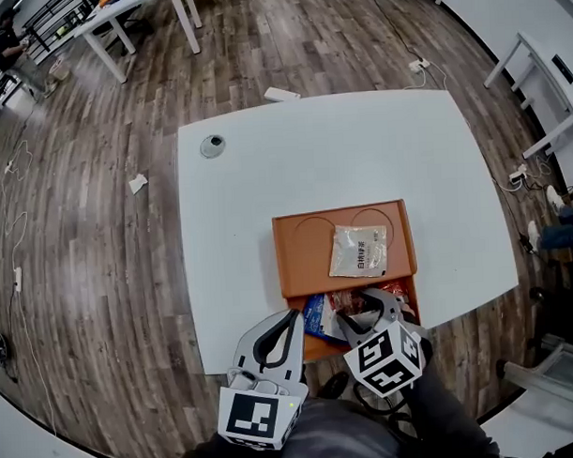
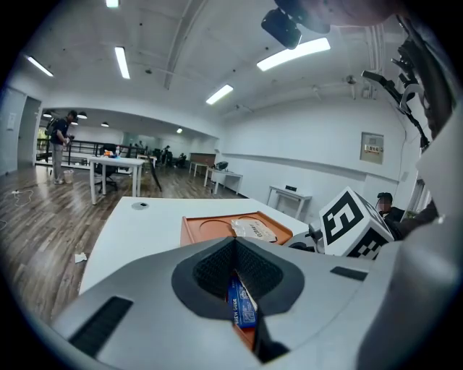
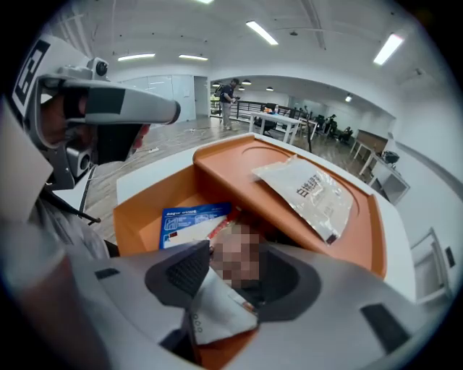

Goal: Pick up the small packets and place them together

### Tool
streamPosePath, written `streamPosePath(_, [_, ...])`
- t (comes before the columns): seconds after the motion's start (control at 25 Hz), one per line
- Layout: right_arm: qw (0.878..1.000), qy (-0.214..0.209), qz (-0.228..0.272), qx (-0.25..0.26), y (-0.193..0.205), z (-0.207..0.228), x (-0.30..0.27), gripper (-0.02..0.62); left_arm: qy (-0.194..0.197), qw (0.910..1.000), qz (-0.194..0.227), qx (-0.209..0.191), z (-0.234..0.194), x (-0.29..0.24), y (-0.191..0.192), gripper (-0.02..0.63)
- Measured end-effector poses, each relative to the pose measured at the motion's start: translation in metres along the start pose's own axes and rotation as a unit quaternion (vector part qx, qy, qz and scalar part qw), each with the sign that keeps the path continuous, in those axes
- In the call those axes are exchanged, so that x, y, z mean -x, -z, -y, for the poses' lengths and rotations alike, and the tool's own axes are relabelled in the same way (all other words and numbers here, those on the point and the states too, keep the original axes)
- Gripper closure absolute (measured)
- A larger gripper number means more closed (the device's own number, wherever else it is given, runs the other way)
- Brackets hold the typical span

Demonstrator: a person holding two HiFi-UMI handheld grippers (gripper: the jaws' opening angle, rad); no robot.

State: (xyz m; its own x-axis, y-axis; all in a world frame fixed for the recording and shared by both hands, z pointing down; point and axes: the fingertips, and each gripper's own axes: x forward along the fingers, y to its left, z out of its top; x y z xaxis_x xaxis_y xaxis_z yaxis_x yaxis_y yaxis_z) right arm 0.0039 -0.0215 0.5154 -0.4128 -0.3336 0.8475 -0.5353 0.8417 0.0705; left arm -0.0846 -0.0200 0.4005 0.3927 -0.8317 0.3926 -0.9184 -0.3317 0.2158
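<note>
white table [image 1: 359,146] | orange tray [image 1: 301,237] at table's 6 o'clock | left gripper [image 1: 292,317] jaws pressed together, at tray's 7 o'clock edge | right gripper [image 1: 366,300] pinching white packet [image 3: 213,311] in tray's 6 o'clock compartment | clear packet [image 1: 359,249] at tray's 1 o'clock | blue packet [image 1: 318,316] at right gripper's 9 o'clock

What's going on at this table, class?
A person works with tongs in each hand over an orange tray on a white table. The right tongs grip a white packet low over the tray's near compartment, where a blue packet lies. A silvery packet lies in the far compartment. The left tongs are shut and empty.
</note>
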Motion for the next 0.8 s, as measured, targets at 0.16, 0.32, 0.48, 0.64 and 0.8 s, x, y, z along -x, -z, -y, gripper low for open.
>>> streamPosePath(0.16, [1.0,0.004,-0.02,0.016,0.0,0.001,-0.005,0.403,0.005,1.0,0.0,0.001,0.001,-0.004,-0.002,0.603])
streamPosePath(0.32, [1.0,0.003,-0.018,0.025,-0.001,0.0,-0.004,0.473,0.003,1.0,-0.001,0.003,0.002,-0.002,-0.001,0.603])
streamPosePath(0.48, [0.999,0.009,-0.006,0.04,-0.006,-0.004,-0.001,0.506,-0.006,1.0,0.004,-0.001,-0.003,0.004,-0.003,0.603])
streamPosePath(0.64, [0.999,0.009,0.0,0.05,-0.008,-0.011,0.004,0.515,-0.007,0.9999,0.007,-0.005,-0.003,0.01,-0.005,0.603])
streamPosePath(0.8, [0.999,0.003,0.012,0.05,-0.008,-0.024,0.016,0.514,-0.01,0.9997,0.015,-0.013,0.002,0.017,-0.007,0.603])
